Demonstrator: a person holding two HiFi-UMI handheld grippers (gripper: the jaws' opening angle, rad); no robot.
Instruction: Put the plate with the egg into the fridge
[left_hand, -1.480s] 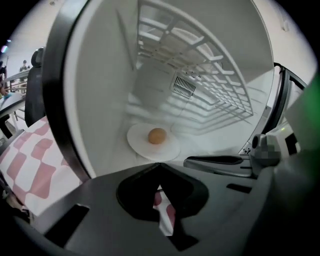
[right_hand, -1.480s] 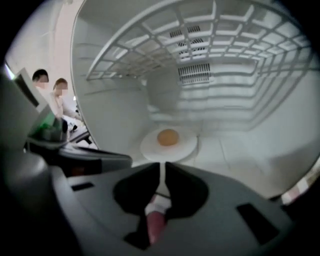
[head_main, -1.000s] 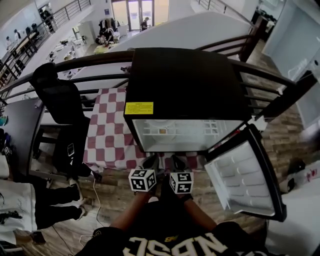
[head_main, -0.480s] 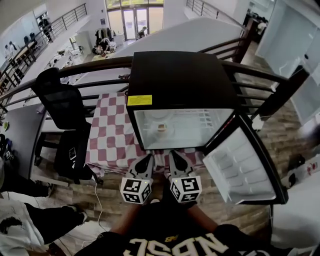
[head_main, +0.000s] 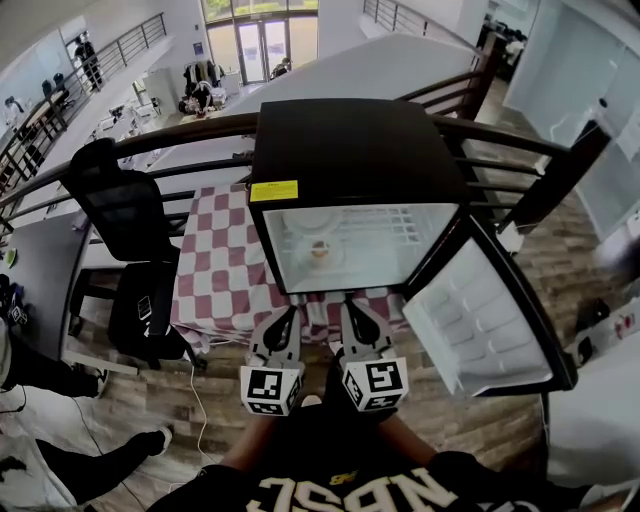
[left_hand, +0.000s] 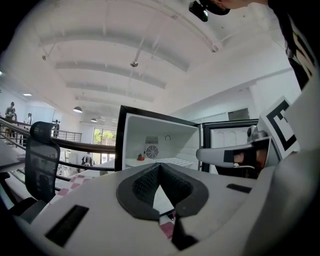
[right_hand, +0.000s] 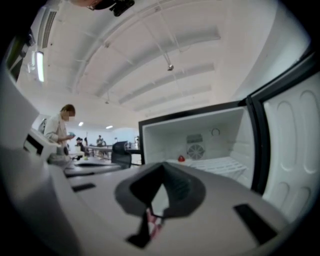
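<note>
The black mini fridge (head_main: 355, 160) stands with its door (head_main: 490, 325) swung out to the right. Inside, on the white shelf, lies a plate with the egg (head_main: 320, 251), which shows as a small reddish spot on the plate (left_hand: 141, 157) in the left gripper view and again as the plate (right_hand: 181, 159) in the right gripper view. My left gripper (head_main: 287, 313) and right gripper (head_main: 352, 306) hang side by side just in front of the fridge's lower edge, both shut and empty. Each gripper view shows its own jaws pressed together: left gripper (left_hand: 159, 165), right gripper (right_hand: 162, 166).
A red-and-white checked tablecloth (head_main: 215, 265) lies under and left of the fridge. A black office chair (head_main: 125, 215) stands further left, with a dark railing (head_main: 150, 140) behind. A person's legs (head_main: 60, 370) are at the far left. Another person (right_hand: 59, 129) stands in the distance.
Both grippers have dropped back a little toward my body, away from the fridge opening. The head view has shifted, showing more of the fridge's inside and the plate. The jaws stay shut.
</note>
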